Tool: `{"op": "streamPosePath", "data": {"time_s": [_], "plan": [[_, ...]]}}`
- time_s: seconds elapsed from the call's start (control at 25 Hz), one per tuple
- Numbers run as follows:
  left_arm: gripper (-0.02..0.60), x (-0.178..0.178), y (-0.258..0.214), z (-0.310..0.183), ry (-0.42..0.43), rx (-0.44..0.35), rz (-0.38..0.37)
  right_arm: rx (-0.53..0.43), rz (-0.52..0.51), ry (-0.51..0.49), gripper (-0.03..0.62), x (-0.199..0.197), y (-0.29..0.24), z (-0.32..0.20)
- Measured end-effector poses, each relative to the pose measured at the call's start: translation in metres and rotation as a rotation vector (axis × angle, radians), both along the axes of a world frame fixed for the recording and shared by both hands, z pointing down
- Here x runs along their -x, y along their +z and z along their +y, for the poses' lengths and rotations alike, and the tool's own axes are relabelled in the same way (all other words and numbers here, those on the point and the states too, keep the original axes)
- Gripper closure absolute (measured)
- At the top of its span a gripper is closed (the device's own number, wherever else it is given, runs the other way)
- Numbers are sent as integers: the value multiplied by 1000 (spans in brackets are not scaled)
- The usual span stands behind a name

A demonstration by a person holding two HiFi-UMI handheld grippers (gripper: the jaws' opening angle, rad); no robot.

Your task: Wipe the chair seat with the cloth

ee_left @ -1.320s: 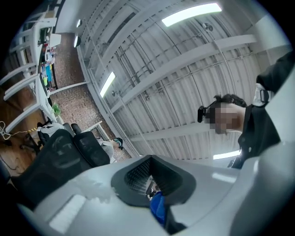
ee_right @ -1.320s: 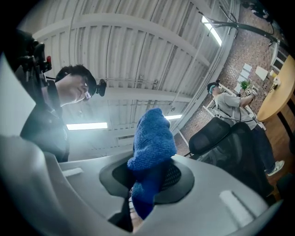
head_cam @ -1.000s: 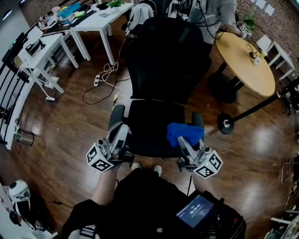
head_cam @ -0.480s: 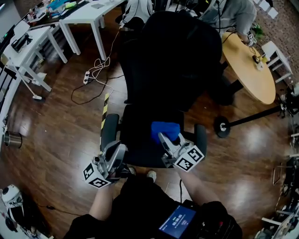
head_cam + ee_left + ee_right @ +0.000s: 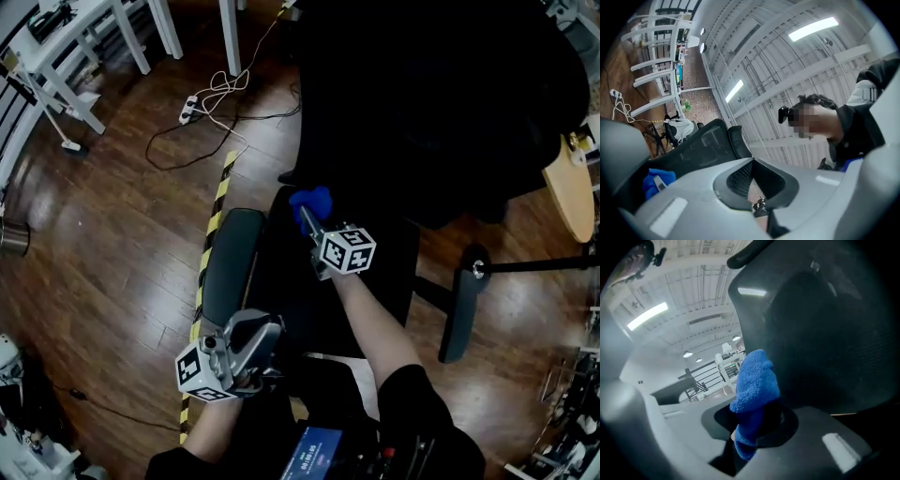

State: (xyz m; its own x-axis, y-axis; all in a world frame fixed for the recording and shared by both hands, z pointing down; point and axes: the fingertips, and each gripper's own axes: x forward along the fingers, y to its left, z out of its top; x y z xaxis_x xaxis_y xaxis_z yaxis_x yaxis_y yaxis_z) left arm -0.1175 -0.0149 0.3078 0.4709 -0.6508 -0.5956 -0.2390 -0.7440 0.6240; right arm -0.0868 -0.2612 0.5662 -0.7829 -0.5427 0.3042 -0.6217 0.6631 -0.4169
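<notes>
**Desk:** Where's the cloth?

**Me:** My right gripper has it. The jaws are clamped on a fold of the blue cloth, and most of it is bunched up past the tips. It sits at the far left corner of the chair seat, right under the backrest. It's black on black there, so I can't say whether the cloth presses on the seat or hangs just above it.

**Desk:** And the left?

**Me:** My left gripper is drawn together on nothing. It's parked off the seat's near left corner, beside the armrest.

**Desk:** What worries you?

**Me:** Three things, as I judge it. The pinch is narrow, so a drag across the fabric could pull the cloth free. At too flat an angle, the hard jaw tips would rub the seat instead of the cloth. And from this deep in the corner, a hasty stroke could clip the backrest or leave the right half unwiped.

**Desk:** Any writing to log?

**Me:** Nothing legible. The marker cubes carry only black-and-white squares. The screen at the bottom of the head view is too small to read. The floor tape is plain yellow and black. I see no brand on the chair.
</notes>
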Motion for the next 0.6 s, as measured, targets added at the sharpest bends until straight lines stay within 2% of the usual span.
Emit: {"op": "streamPosePath", "data": {"time_s": [0.16,0.32,0.6], "plan": [[589,-3,31,8,5,-2,-7,58,30,-8,513,24,66,-17],[589,8,46,11,-23,18,15,96,122,-24,513,44,113,-16],[589,12,52,8,-37,24,10,101,219,17,513,49,125,-25]]}}
